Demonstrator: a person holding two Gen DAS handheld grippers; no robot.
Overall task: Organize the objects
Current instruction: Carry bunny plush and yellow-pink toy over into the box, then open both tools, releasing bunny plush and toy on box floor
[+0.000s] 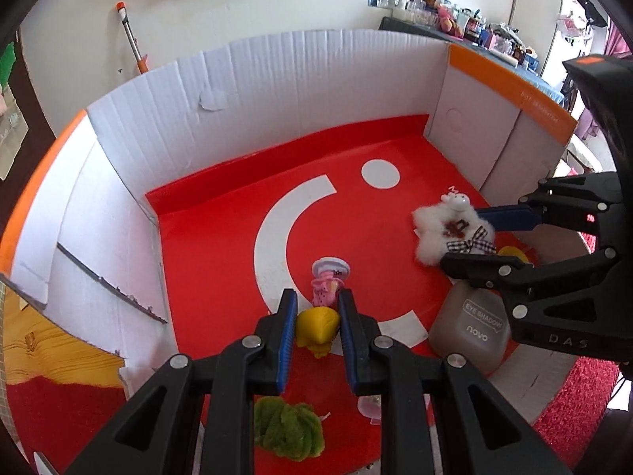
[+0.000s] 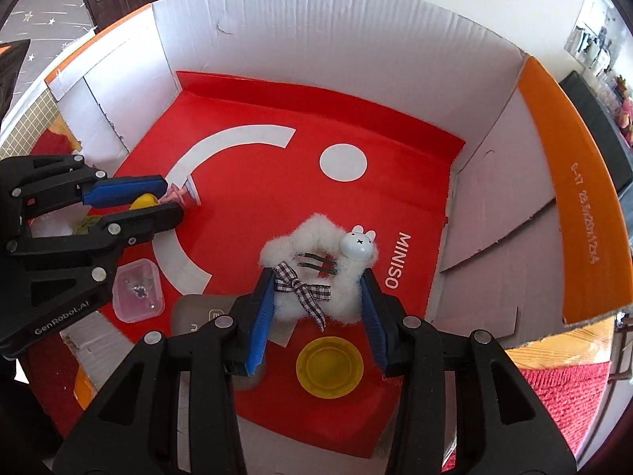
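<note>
My left gripper [image 1: 318, 312] is shut on a small yellow toy [image 1: 318, 326], low over the red MINISO sheet [image 1: 221, 237] that lines the cardboard box [image 1: 277, 91]. A pink figure with a white cap [image 1: 328, 281] lies just past its fingertips. The right wrist view shows the left gripper [image 2: 172, 198] at the left. My right gripper [image 2: 316, 293] is shut on a white fluffy rabbit toy [image 2: 316, 237] with a checked bow, and the toy rests on the sheet. From the left wrist, the right gripper [image 1: 461, 237] and the rabbit toy [image 1: 439, 229] are at the right.
A grey eye shadow case [image 1: 470, 328] lies near the box's front edge. Beside it are a clear plastic box of small trinkets [image 2: 138, 295] and a yellow round lid [image 2: 329, 368]. A green fuzzy thing [image 1: 287, 427] lies under the left gripper. White box walls [image 2: 316, 39] rise around.
</note>
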